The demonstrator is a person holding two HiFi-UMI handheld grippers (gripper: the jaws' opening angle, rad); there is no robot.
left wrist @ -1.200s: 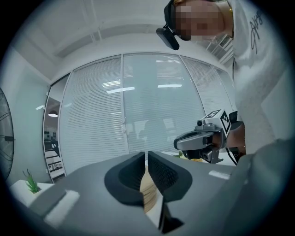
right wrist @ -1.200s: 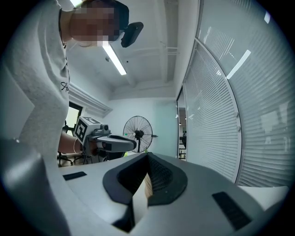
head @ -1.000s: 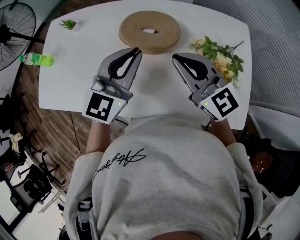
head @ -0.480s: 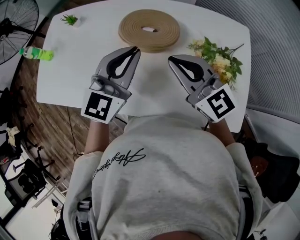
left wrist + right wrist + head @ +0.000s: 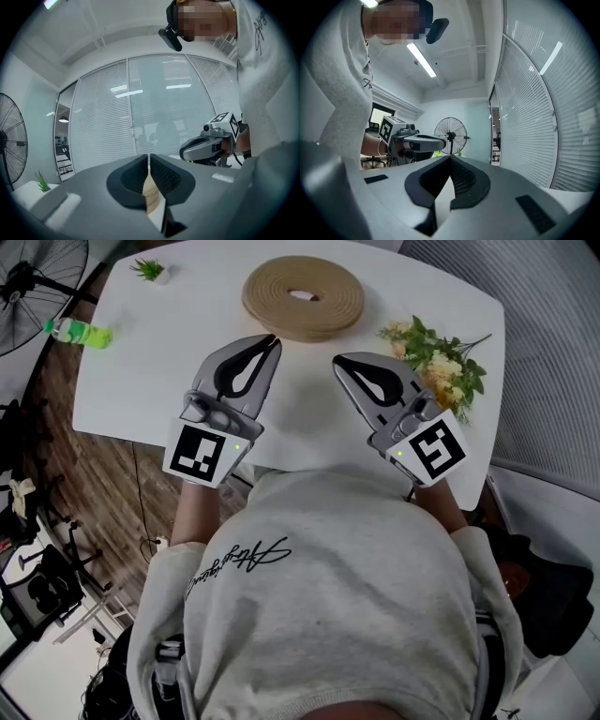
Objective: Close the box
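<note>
From the head view, the left tool and the right tool are both held out over the near edge of the white tabletop, tips angled toward each other, nothing in either one. A round tan ring lies flat at the far side, well beyond both tips; whether that's the box, I can't tell. Flowers lie just beside the right tool, with a green bottle and a small plant off at the left end. Over to the left gripper view: jaws pressed together, empty, pointing level at the window blinds, the other tool off to the right. Now the right gripper view: jaws together too, nothing between them, a standing fan straight ahead.
</note>
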